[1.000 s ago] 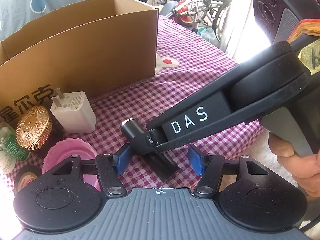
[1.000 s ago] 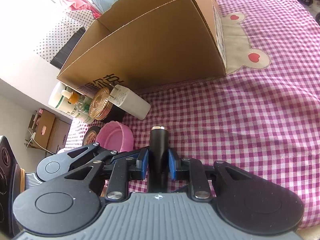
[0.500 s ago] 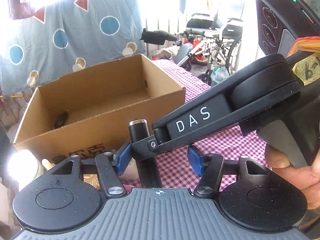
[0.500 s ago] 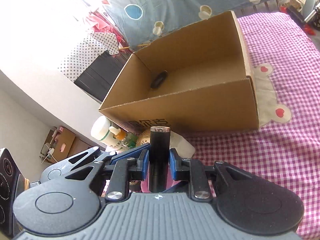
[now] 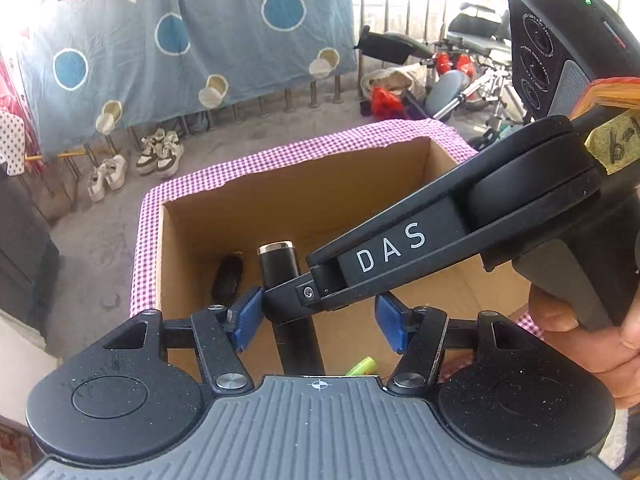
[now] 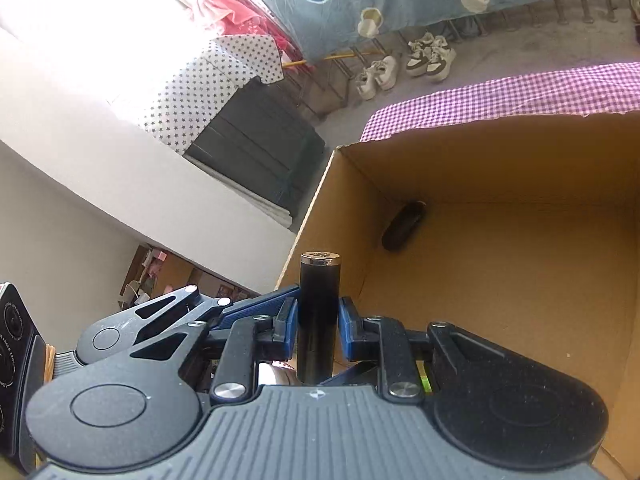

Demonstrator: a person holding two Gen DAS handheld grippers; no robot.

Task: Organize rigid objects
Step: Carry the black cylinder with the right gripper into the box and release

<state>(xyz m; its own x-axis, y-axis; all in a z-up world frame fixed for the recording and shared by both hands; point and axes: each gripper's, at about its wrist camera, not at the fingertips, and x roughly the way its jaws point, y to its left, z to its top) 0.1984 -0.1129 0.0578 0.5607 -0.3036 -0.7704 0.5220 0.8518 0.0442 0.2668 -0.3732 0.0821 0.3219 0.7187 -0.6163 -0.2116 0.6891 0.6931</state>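
Observation:
My right gripper (image 6: 318, 318) is shut on a black cylinder with a silver cap (image 6: 318, 304) and holds it upright over the open cardboard box (image 6: 500, 264). In the left wrist view the same cylinder (image 5: 280, 268) stands between my left gripper's open blue pads (image 5: 248, 316), gripped by the right gripper's finger marked DAS (image 5: 384, 252). My left gripper (image 5: 316, 318) is open and empty, also above the box (image 5: 360, 200). A dark oval object (image 6: 402, 226) lies inside the box against its left wall; it also shows in the left wrist view (image 5: 228, 278).
The box sits on a table with a purple checked cloth (image 5: 260, 164). A yellow-green object (image 5: 362, 365) lies low near the box's near edge. Beyond the table are a concrete floor, shoes (image 5: 158, 152), a blue hanging sheet and a wheelchair (image 5: 464, 80).
Both grippers have risen and moved forward from the table to above the open box. The right gripper still holds the cylinder. The box interior now fills the view.

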